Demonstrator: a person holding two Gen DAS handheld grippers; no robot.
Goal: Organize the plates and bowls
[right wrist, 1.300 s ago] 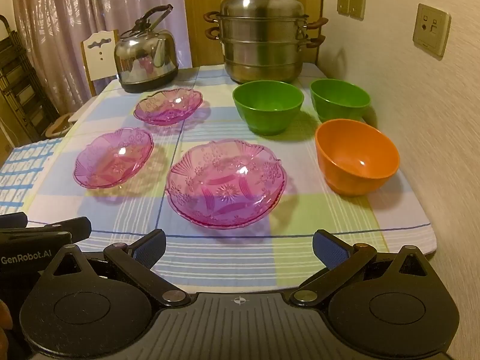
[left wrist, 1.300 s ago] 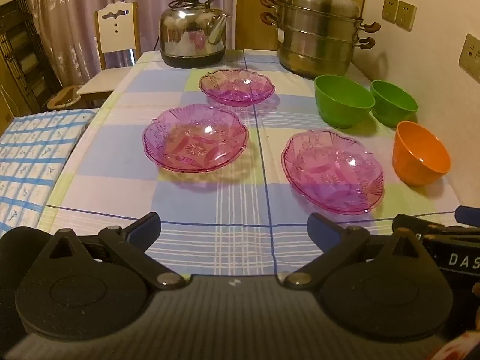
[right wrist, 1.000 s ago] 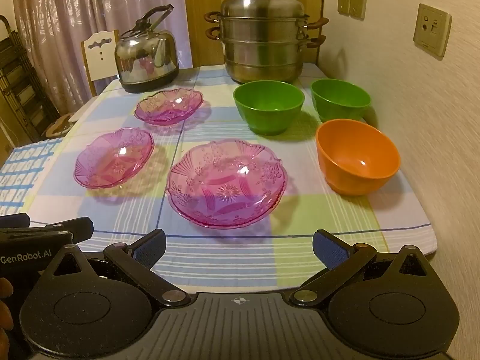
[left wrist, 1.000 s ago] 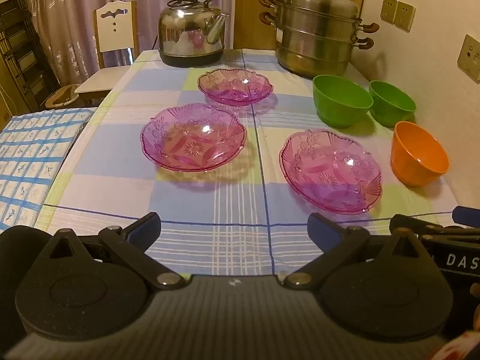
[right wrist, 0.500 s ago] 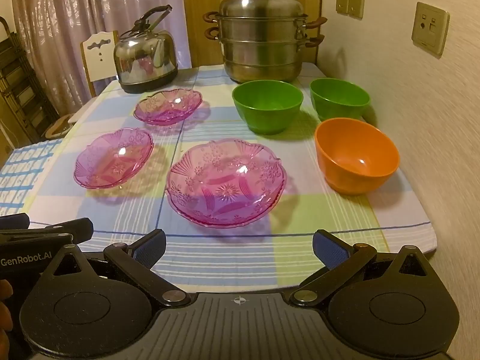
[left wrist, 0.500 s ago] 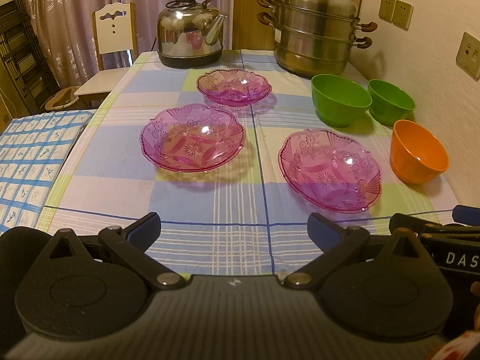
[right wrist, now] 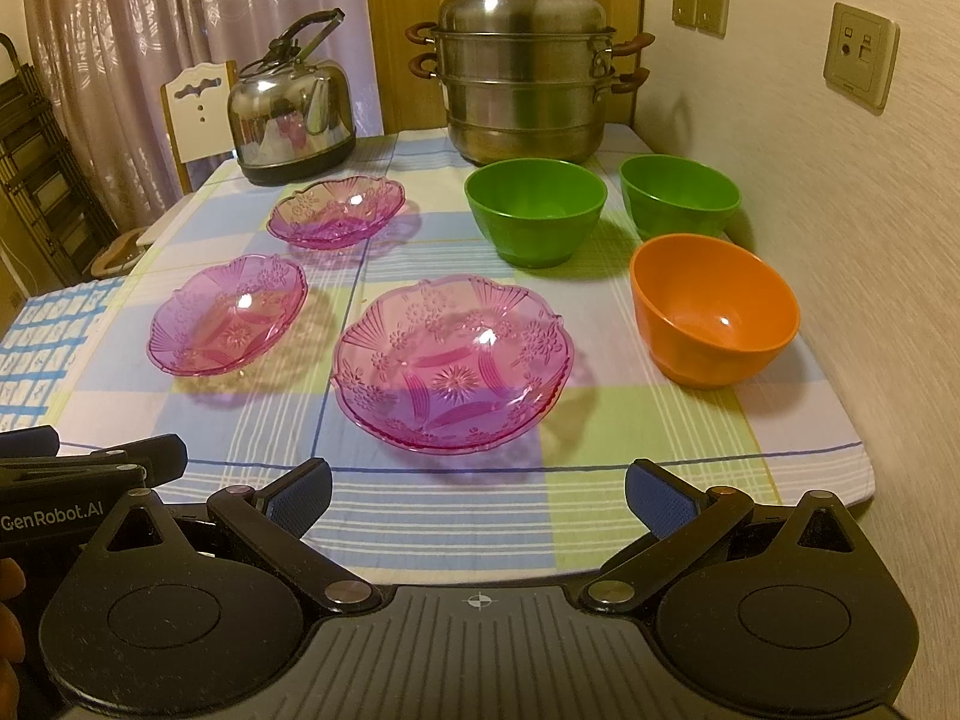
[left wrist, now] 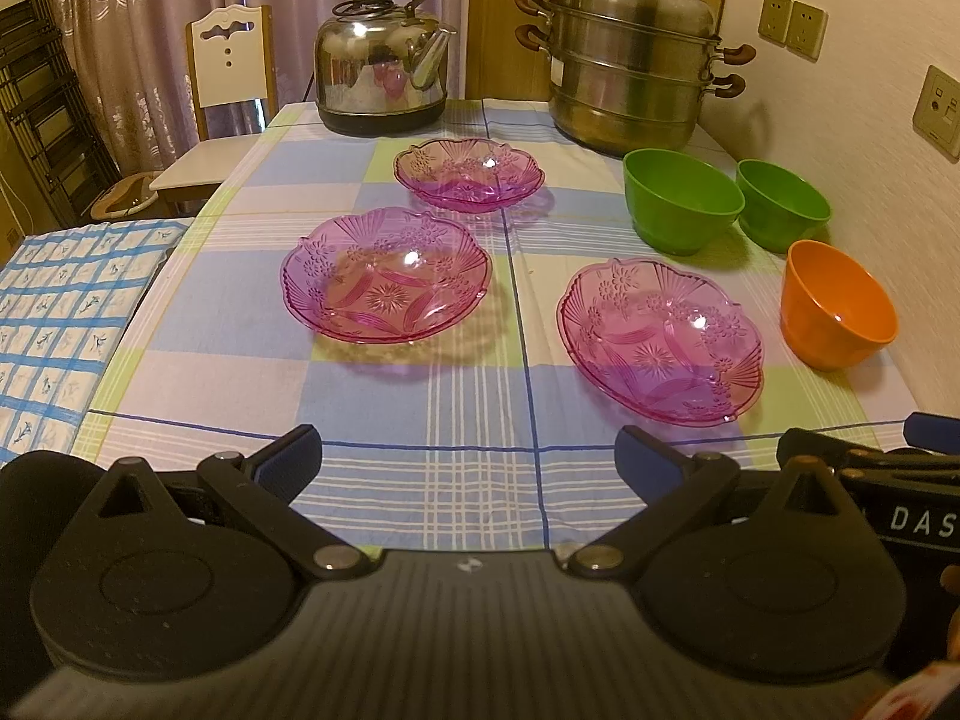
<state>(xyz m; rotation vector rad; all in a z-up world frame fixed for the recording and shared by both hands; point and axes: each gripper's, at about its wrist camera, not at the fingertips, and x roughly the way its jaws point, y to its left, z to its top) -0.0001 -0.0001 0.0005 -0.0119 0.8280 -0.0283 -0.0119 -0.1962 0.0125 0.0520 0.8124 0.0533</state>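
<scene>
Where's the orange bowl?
The orange bowl sits on the table's right side by the wall, just in front of the two green bowls and right of the nearest pink plate.

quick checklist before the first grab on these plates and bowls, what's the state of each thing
1. Left gripper open and holding nothing: ok.
2. Right gripper open and holding nothing: ok.
3. Nearest pink plate sits flat with open cloth in front of it: ok.
4. Other two pink plates lie apart, not yet stacked: not ok.
5. Orange bowl and two green bowls upright, not yet nested: not ok.
6. Plate rim thin enough to pinch: cannot tell.
</scene>
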